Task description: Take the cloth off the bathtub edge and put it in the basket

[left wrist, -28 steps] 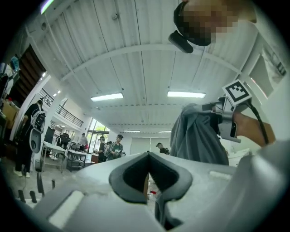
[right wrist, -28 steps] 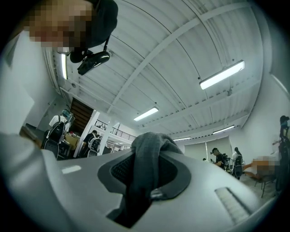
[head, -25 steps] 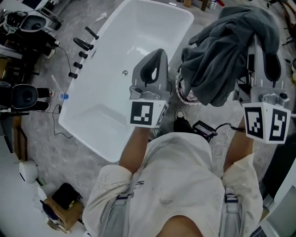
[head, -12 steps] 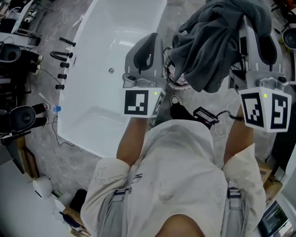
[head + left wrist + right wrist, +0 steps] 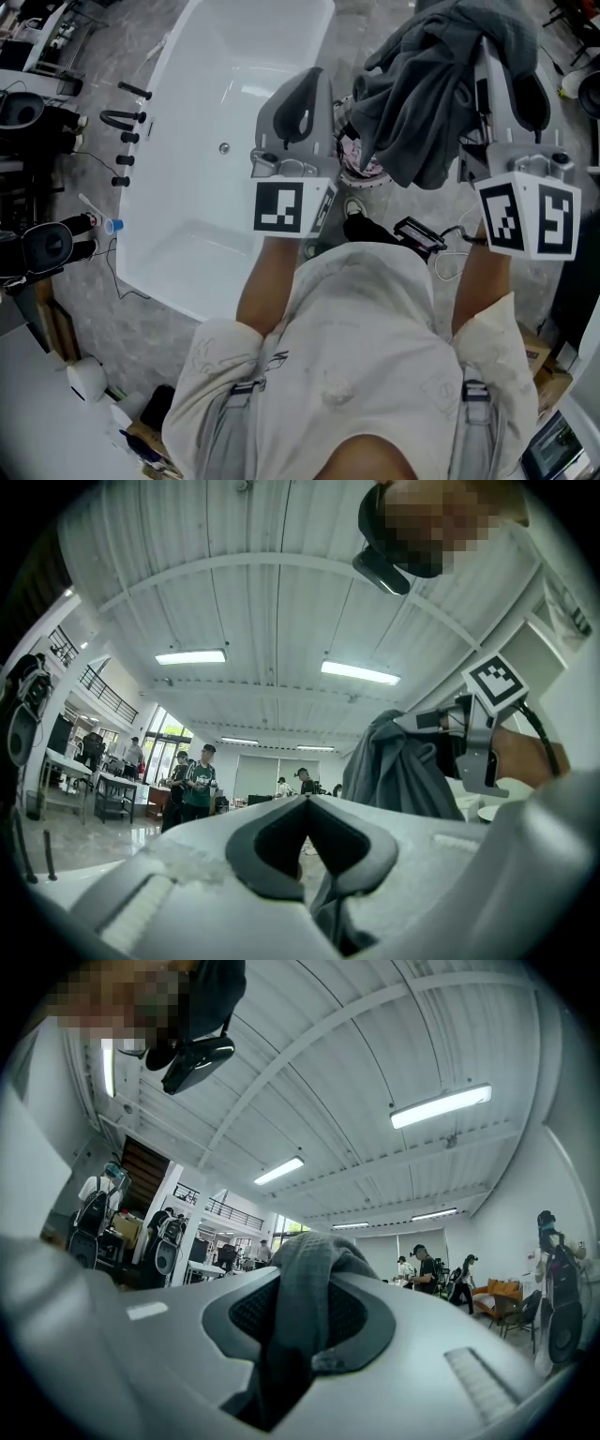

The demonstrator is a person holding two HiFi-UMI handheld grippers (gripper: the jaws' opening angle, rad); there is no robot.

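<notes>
A dark grey cloth point(image 5: 422, 94) hangs in a bunch from my right gripper point(image 5: 506, 84), which is shut on it at the upper right of the head view. In the right gripper view a fold of the cloth point(image 5: 305, 1307) is pinched between the two jaws. The lower folds hang above a round basket point(image 5: 359, 172) on the floor beside the white bathtub point(image 5: 216, 141); only part of its rim shows. My left gripper point(image 5: 309, 80) is over the tub's right rim, left of the cloth and apart from it. Its jaws are shut with nothing between them.
Black tap fittings point(image 5: 122, 122) line the tub's left rim. A black device with cables point(image 5: 417, 234) lies on the floor near the person's feet. A blue cup point(image 5: 114, 225) and more equipment sit at the left. Several people point(image 5: 197, 785) stand far off in the hall.
Both grippers have shifted a little across the scene, with the tub now further left in the view. The cloth still hangs from the right gripper above the basket.
</notes>
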